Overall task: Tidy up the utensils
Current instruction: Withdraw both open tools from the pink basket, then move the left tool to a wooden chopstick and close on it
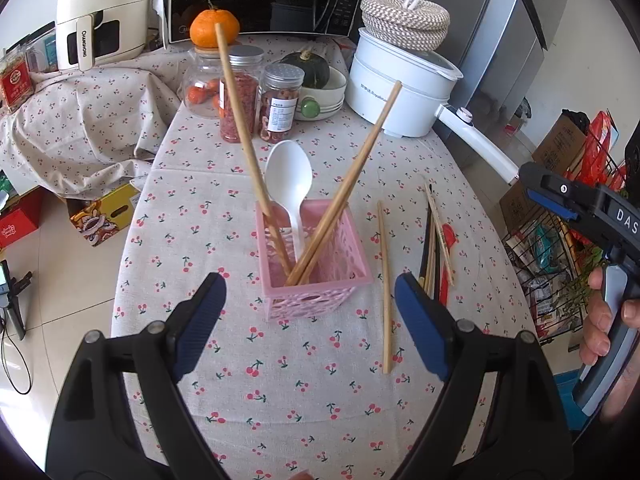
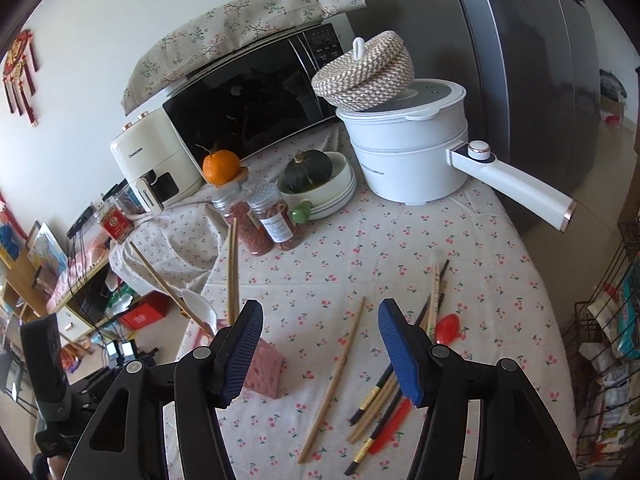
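Pink perforated plastic is forming the square utensil basket point(image 1: 316, 268), which is standing upright on the cherry-print cloth of the worktop point(image 1: 280, 380) and already holding a white plastic spoon point(image 1: 289, 184) and several bamboo chopsticks point(image 1: 352, 184) leaning out of its open top. The left gripper point(image 1: 310, 320) is hovering just short of the basket with its ribbed blue jaws standing wide and gripping nothing. The right gripper point(image 2: 320, 350) is likewise holding nothing, its jaws well apart over the cloth. A single loose bamboo chopstick point(image 2: 334, 380) is lying flat almost straight ahead of the right jaws, its long axis running away from them and tilting a little to the right; in the left wrist view the same stick is lying just to the right of the basket, roughly parallel to its side wall. Further right, a loose bundle of dark lacquered and pale chopsticks point(image 2: 384, 396) is lying beside a red plastic spoon point(image 2: 447, 327), partly hidden by the right jaw. The right hand is plainly the nearer one to these leftovers, so the next pick probably falls to it, with the jaws needing to close across the thin, smooth, round stick rather than along it; such a stick is likely to roll on the cloth.
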